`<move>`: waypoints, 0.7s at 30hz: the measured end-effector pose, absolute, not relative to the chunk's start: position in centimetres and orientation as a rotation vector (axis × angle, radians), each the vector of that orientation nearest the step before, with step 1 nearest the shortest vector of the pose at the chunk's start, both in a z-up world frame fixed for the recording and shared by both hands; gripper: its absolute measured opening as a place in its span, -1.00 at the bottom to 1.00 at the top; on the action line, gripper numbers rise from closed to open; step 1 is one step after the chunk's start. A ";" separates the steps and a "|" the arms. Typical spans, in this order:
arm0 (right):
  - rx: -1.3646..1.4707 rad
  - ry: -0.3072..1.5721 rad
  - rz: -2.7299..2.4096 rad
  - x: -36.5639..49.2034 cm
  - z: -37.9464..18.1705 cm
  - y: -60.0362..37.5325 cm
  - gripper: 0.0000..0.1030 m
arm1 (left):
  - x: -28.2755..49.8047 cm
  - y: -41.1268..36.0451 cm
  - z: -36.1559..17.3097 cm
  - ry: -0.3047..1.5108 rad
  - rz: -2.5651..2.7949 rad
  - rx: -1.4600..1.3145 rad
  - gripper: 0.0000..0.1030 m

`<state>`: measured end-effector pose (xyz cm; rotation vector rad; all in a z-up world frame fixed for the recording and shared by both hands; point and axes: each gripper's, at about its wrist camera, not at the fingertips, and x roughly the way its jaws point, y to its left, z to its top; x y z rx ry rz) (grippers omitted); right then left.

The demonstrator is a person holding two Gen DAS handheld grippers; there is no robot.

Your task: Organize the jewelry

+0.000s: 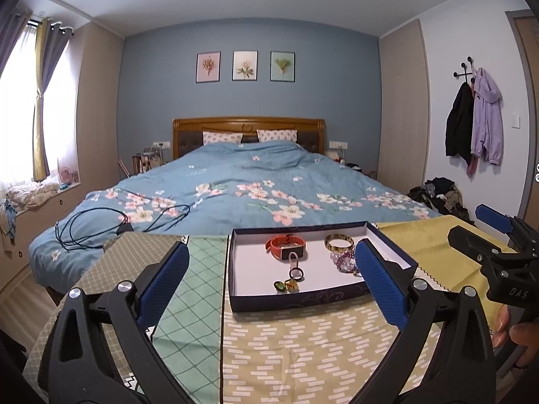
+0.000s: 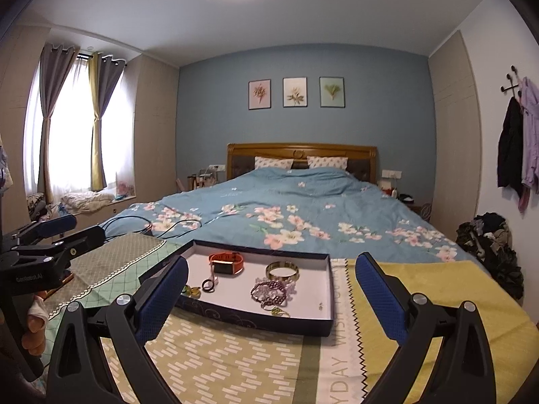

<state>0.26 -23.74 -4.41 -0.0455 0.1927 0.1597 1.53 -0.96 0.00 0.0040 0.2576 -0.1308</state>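
A shallow dark-blue box [image 1: 296, 301] [image 2: 249, 318] with a white floor sits on patterned cloths. In it lie an orange-strapped watch [image 1: 286, 245] [image 2: 226, 262], a gold bangle [image 1: 339, 242] [image 2: 282, 270], purple bead bracelets [image 1: 343, 258] [image 2: 269, 291], a ring on a clip [image 1: 295, 271] [image 2: 209, 283] and small green and amber pieces [image 1: 286, 286] [image 2: 192, 291]. My left gripper [image 1: 271, 281] is open and empty, just in front of the box. My right gripper [image 2: 271, 291] is open and empty, also in front of the box. Each gripper shows at the edge of the other's view.
The cloths [image 1: 303, 353] [image 2: 431, 303] cover a surface at the foot of a bed with a blue floral duvet [image 1: 256, 185]. Black cables [image 1: 118, 219] lie on the bed's left side. A pile of clothes [image 2: 488, 242] lies on the floor at right.
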 end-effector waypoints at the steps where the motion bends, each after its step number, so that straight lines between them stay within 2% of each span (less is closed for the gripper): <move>1: -0.051 0.187 0.158 0.0 -4.3 -23.7 0.86 | 1.5 -1.0 0.2 0.254 -0.132 0.003 0.89; 21: -0.042 0.116 0.150 -2.5 -3.6 -23.2 0.86 | -3.4 -1.2 1.9 0.146 -0.107 0.002 0.89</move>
